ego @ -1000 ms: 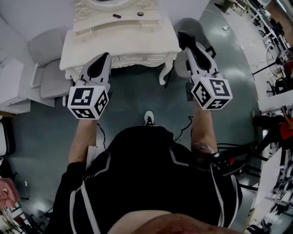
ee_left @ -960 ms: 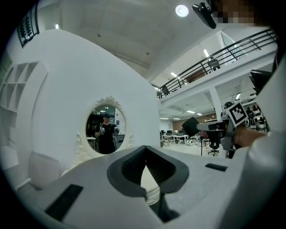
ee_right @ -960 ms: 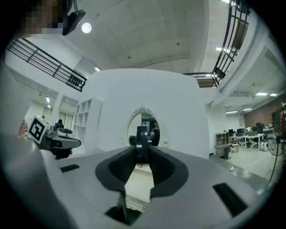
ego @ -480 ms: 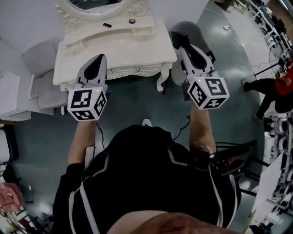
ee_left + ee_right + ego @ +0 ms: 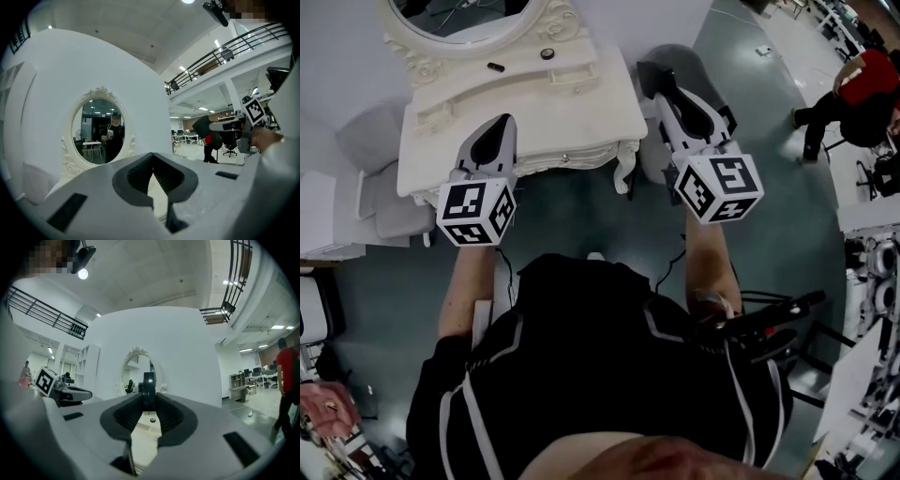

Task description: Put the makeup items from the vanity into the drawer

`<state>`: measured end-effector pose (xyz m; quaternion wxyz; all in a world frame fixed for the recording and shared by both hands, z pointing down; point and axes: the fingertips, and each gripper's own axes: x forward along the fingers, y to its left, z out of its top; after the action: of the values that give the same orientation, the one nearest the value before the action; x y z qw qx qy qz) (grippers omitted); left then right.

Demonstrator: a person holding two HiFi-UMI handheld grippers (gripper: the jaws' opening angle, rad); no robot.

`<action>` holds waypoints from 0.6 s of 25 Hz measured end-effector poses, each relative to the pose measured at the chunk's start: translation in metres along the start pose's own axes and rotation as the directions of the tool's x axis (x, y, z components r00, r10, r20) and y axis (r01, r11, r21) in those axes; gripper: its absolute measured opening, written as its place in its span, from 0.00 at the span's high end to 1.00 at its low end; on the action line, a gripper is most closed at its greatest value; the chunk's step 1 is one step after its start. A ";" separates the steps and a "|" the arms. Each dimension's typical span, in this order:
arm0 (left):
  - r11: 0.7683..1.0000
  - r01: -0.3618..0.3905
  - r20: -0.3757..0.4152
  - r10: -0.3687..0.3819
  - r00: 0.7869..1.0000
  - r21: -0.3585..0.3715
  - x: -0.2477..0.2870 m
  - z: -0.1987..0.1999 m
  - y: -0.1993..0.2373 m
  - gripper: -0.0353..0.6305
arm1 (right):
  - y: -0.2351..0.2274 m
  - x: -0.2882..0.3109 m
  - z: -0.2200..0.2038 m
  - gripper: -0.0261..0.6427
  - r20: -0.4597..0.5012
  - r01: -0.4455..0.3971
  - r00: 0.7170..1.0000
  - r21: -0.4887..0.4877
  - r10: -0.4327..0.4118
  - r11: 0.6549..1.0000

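Left gripper (image 5: pixel 500 127) hangs level at the front left of the white carved vanity (image 5: pixel 581 103), its jaws tip to tip with nothing between them. The right gripper (image 5: pixel 654 73), off the vanity's right corner, seems clamped on a narrow black object (image 5: pixel 149 389) standing upright between its pads (what it is I cannot tell). The makeup lies well back on the raised shelf under the oval mirror (image 5: pixel 459 14) — a small black stick (image 5: pixel 495 67) and a small round dark pot (image 5: pixel 547 53), apart from each other. The drawer (image 5: pixel 565 160) in the front looks closed. So, as I judge it, the drawer comes first: part the empty left jaws, take the knob squarely and pull straight out, keeping the loaded right gripper clear of the mirror frame.
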<state>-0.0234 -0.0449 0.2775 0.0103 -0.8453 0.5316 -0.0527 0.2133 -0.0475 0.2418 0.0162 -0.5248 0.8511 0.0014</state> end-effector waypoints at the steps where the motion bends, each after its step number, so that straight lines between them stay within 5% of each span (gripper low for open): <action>1: 1.000 0.003 -0.005 -0.003 1.000 0.003 0.005 -0.001 -0.001 0.94 | -0.004 0.004 -0.002 0.82 -0.001 -0.002 1.000 0.006 0.002 1.000; 15: 0.998 0.056 -0.014 -0.056 0.998 -0.021 0.077 -0.022 0.054 0.94 | -0.017 0.081 -0.023 0.82 -0.050 0.030 0.998 -0.013 -0.031 0.999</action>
<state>-0.0408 -0.1371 0.3016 -0.0037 -0.8595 0.5082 -0.0536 0.1909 -0.1281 0.2628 -0.0082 -0.5378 0.8430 -0.0067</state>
